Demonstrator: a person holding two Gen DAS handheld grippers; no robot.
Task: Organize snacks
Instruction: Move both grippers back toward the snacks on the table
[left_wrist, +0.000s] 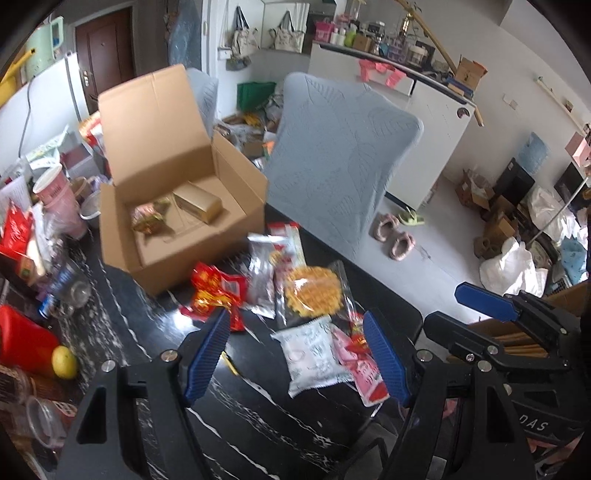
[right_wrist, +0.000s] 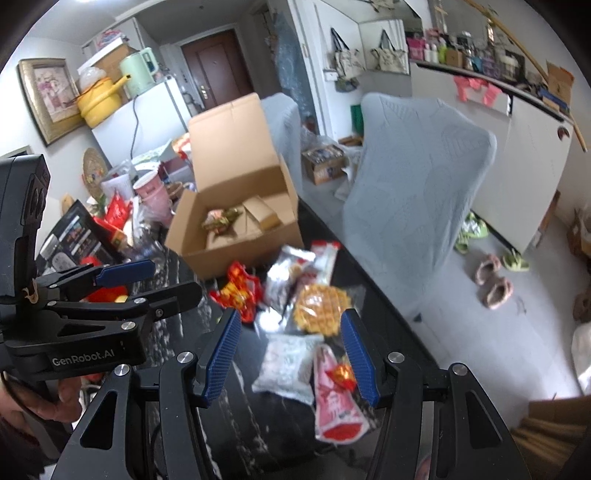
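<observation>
Both the left gripper (left_wrist: 297, 356) and right gripper (right_wrist: 290, 356) hover released, grasping nothing. Crinkly snack packets (left_wrist: 314, 354) overlap on the black marble table (left_wrist: 258, 424); the open cardboard box (left_wrist: 192, 236) sits at 11 o'clock. Pinching 1 could drag 2 neighbours off the edge.

Left tongs (left_wrist: 297, 354) agape, empty; right tongs (right_wrist: 290, 356) likewise.
</observation>
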